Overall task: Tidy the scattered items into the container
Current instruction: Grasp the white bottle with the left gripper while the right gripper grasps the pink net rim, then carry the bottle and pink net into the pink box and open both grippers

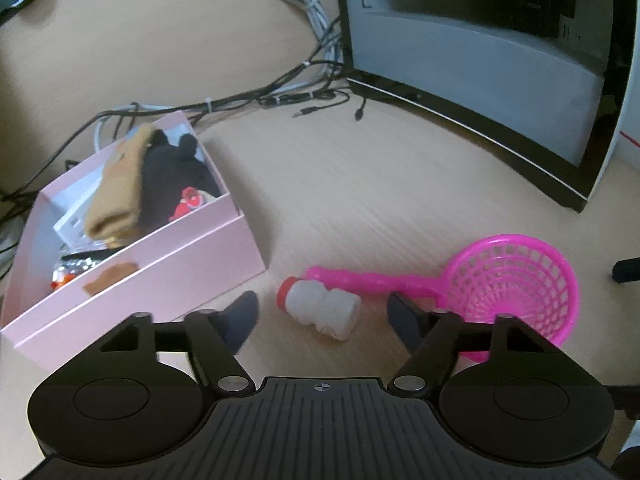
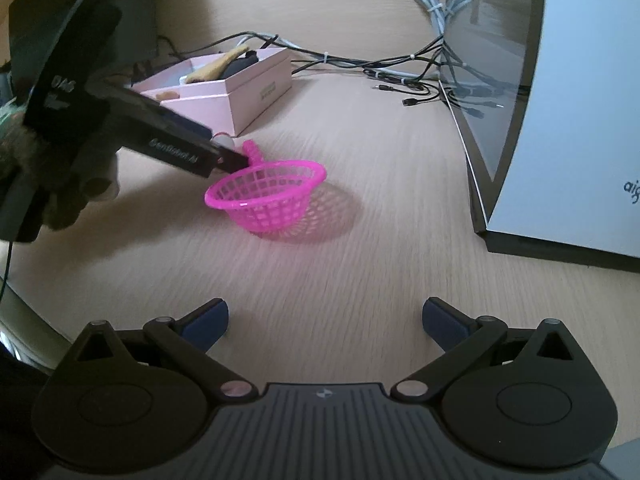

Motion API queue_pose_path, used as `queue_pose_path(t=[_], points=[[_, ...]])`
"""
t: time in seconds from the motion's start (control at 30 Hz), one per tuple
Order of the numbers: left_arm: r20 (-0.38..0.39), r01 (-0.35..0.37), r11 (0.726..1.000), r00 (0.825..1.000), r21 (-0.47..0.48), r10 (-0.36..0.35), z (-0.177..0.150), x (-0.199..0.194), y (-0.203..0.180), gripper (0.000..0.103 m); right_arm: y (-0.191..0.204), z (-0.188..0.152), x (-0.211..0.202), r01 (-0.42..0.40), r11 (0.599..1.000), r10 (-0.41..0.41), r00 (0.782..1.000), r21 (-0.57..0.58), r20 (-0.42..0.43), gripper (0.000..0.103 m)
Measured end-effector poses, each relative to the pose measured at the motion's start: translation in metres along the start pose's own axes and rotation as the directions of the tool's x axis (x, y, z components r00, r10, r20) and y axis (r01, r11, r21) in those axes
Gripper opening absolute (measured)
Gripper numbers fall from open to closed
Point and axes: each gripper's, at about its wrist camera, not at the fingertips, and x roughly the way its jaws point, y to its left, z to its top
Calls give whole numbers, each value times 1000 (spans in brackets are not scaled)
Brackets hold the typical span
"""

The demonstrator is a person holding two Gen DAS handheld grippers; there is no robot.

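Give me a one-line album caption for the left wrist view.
Open left gripper straddles a small white bottle lying between the pink box and a pink strainer.

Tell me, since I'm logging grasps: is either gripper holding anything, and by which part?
Nothing is held. The left gripper straddles the small white bottle, pads not touching it. The right gripper is open over bare table.

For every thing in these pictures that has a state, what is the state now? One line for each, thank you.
Pink box: open, no lid on it, partly filled with clothes and small items.
White bottle: lying on its side on the desk, red cap on.
Pink strainer: on the desk, bowl opening upward, empty.
Left gripper: jaws open around the bottle, not touching.
Right gripper: jaws wide open, empty.
Monitor: dark.
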Motion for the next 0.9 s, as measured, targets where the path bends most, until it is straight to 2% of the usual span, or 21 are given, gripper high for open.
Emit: queue_pose_path(t=[0.1,0.13,0.17,0.2,0.33,0.5,0.6,0.7,0.9], points=[[20,13,1000,1000,5,-13,0,4,1,71,1,-1,0,0,1000,0,1000,-9,-1,103],[21,16,1000,1000,7,-16,0,6,1,68,2,-1,-1,0,1000,0,1000,-8,-2,103],[22,18,1000,1000,7,-19,1,7,0,64,3,-2,-1,2,1000,-2,1000,-7,-4,103],[21,23,1000,1000,3,-23,1,7,0,52,4,-1,-1,5,1000,-5,1000,-6,-8,103],[15,56,998,998,-30,-56,-1,-5,2,52,5,3,-2,26,1000,-26,1000,14,-9,103],[5,51,994,999,-100,-50,-24,-42,11,52,21,23,-7,37,999,-33,995,-35,91,103],[-21,32,987,999,-158,-36,-46,-64,20,52,34,39,0,12,997,-4,994,-73,113,103],[-37,-2,976,999,-219,-6,-66,-84,33,52,42,55,19,-2,995,11,997,-99,82,103],[-49,-98,941,995,-322,87,-102,-119,59,52,40,76,51,-33,999,32,999,-25,-8,103]])
